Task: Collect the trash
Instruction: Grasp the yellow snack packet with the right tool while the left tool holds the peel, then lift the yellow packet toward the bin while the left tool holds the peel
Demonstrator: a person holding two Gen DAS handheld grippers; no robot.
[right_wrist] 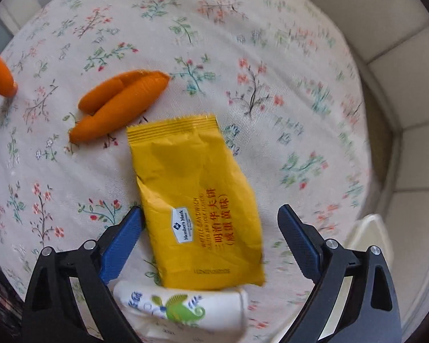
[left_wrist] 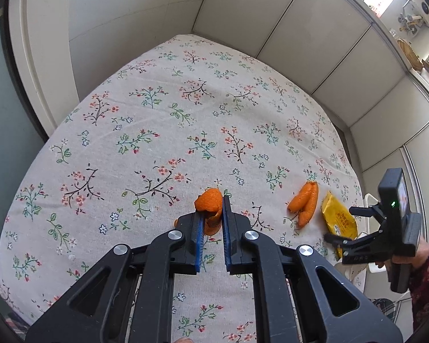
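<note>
My left gripper (left_wrist: 213,208) is shut on a curled piece of orange peel (left_wrist: 208,200), held just over the flowered tablecloth (left_wrist: 157,131). A second, longer piece of orange peel (left_wrist: 304,204) (right_wrist: 120,105) lies to the right on the cloth. Beside it is a yellow snack wrapper (left_wrist: 338,217) (right_wrist: 191,188). My right gripper (right_wrist: 210,210) (left_wrist: 338,224) points down over the wrapper, open, with the wrapper's lower half between its blue fingers (right_wrist: 123,240). The left finger is at the wrapper's edge. A white packet with green print (right_wrist: 186,308) lies under the wrapper's near end.
The table stands in a corner of pale panelled walls (left_wrist: 300,43). A white object (right_wrist: 368,234) sits past the table's right edge. A hand in a dark patterned sleeve (left_wrist: 426,268) holds the right gripper. The held peel shows at the far left (right_wrist: 0,77) of the right wrist view.
</note>
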